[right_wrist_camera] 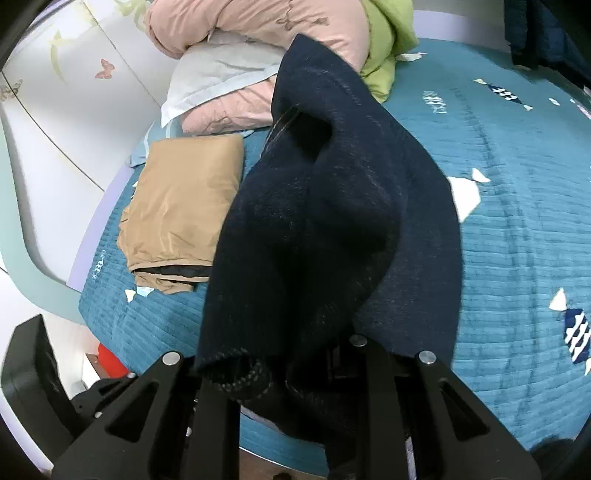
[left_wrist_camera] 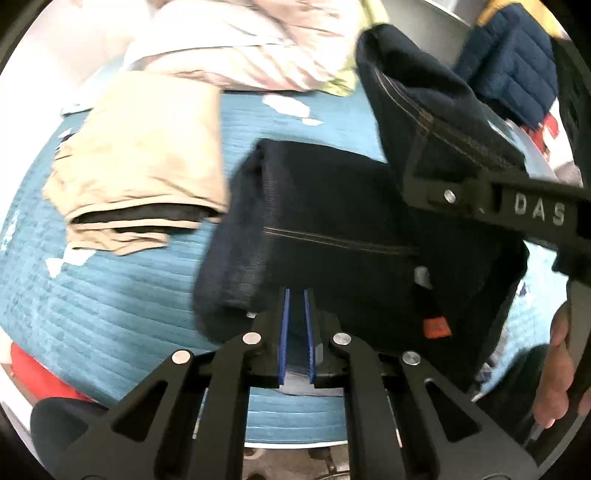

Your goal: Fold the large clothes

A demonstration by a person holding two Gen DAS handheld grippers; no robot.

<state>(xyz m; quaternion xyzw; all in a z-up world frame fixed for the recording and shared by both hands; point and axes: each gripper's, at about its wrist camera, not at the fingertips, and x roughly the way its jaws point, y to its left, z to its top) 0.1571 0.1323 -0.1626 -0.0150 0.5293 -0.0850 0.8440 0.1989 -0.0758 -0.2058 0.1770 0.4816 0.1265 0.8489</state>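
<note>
Dark denim jeans [left_wrist_camera: 332, 229] are lying partly folded on the teal bed cover [left_wrist_camera: 110, 302], near edge of the bed, with one end lifted clear. In the left wrist view the folded body is running left to right, its orange-stitched seam marking the long axis; a rolled fold is sitting at the left end, an orange tab [left_wrist_camera: 437, 328] at the near right.

The right claw [right_wrist_camera: 295, 369] is clamped on the lifted end of the jeans; in its own view the cloth is draping straight up from the jaws and hiding the pads, so the grip is read from the hanging fabric. In the left wrist view the same claw is coming in from the right, carrying that end above the far right of the folded body.

The left claw [left_wrist_camera: 297, 332] is hanging just near of the folded body, blue pads [left_wrist_camera: 284, 339] close together with a narrow gap and no cloth visibly between them. Nearly shut, holding nothing.

Judgement: the lifted end is lying right and far of the folded part, so the coming fold would be travelling leftward along the long axis. The right hand is the working one.

Folded tan garment [right_wrist_camera: 184, 206] is sitting left of the jeans, close by. Pink quilt [right_wrist_camera: 251, 33] and green bedding [right_wrist_camera: 388, 48] are piled at the far end.
</note>
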